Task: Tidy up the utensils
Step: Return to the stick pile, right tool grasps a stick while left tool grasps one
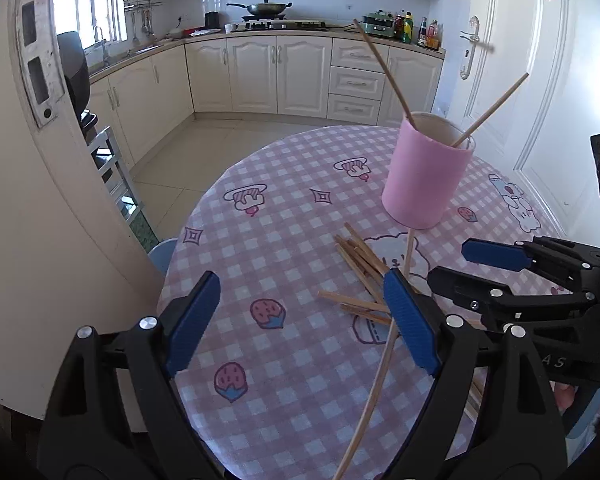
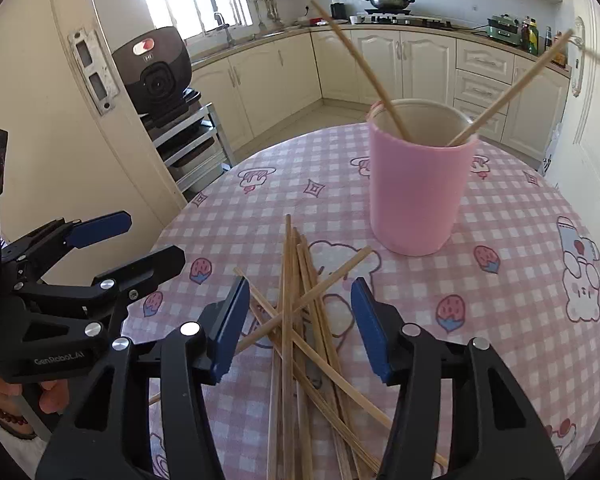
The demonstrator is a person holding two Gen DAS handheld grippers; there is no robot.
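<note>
left wrist view: left gripper has its blue pads spread wide with nothing between them, hovering over the table near its left edge
right wrist view: right gripper is also spread wide, hanging right over the chopstick pile, jaws on either side of it; can't tell if the pads touch any stick, nothing looks pinched
loose chopsticks: a messy crossed heap of pale wooden sticks flat on the cloth, fanned out toward the cup and running back under the right gripper
one stray stick: in the left view a long chopstick runs from near the cup base down past the inner side of the left gripper's right pad, off the bottom of the frame
pink cup: standing upright on the table just beyond the pile, cream inside
sticks in cup: two chopsticks already stand in it, one leaning left, one leaning right, making a v
grippers to each other: side by side, each visible at the edge of the other's view, close but apart
table: round, pink and white check cloth with strawberries and cartoon animals
background: cream kitchen cabinets, a wok on the stove, bottles on the counter, a white door on the right, a dark appliance on a metal rack to the left
</note>
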